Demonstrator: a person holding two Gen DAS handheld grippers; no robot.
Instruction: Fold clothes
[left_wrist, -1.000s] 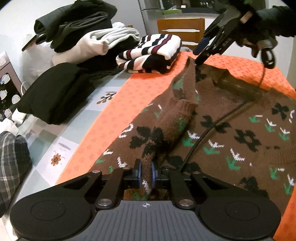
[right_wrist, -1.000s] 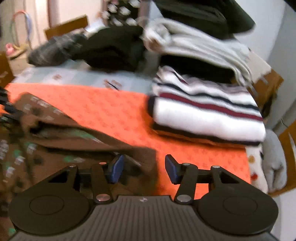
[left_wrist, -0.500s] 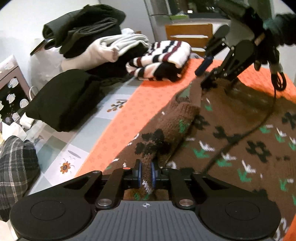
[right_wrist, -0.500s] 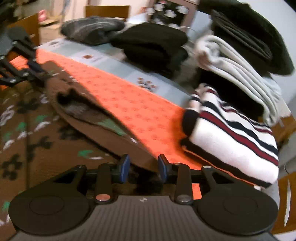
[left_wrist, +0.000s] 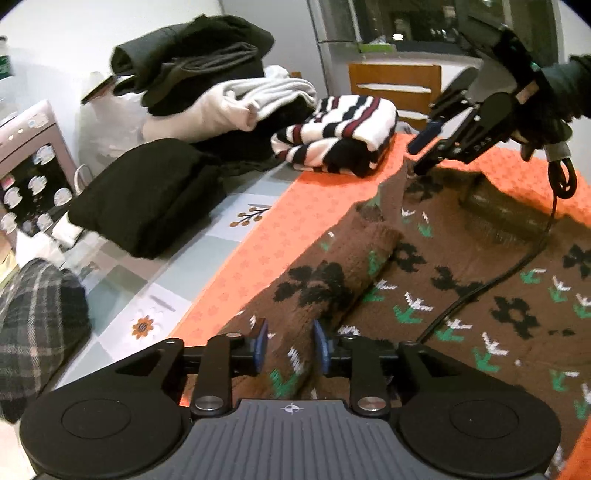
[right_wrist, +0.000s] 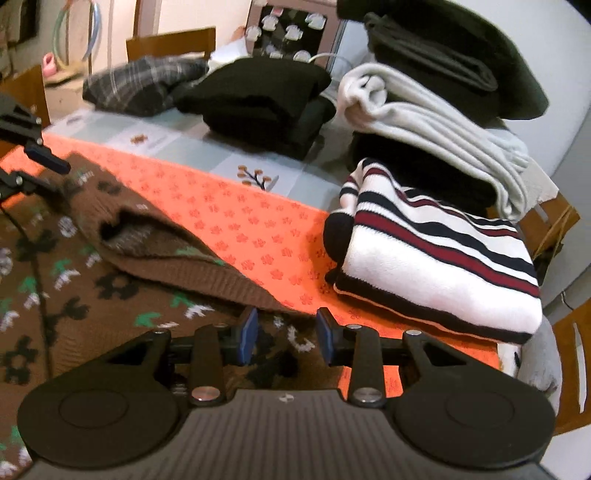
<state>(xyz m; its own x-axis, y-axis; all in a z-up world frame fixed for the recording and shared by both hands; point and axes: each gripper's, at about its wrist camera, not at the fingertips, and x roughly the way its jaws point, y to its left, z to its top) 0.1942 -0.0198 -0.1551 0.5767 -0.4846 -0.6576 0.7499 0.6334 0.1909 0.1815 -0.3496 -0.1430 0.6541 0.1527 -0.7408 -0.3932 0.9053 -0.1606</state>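
Opening left hand-held gripper (left_wrist: 289, 347) straddles brown sweater (left_wrist: 461, 295) sleeve; right hand-held gripper (right_wrist: 286, 336) open over hem.

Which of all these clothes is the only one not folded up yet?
The brown patterned sweater, spread flat across the orange mat. The striped sweater, black one and others sit folded in piles beside it.

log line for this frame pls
left hand-held gripper: opening, sleeve between pads | right hand-held gripper: open over brown sweater | fold unfinished
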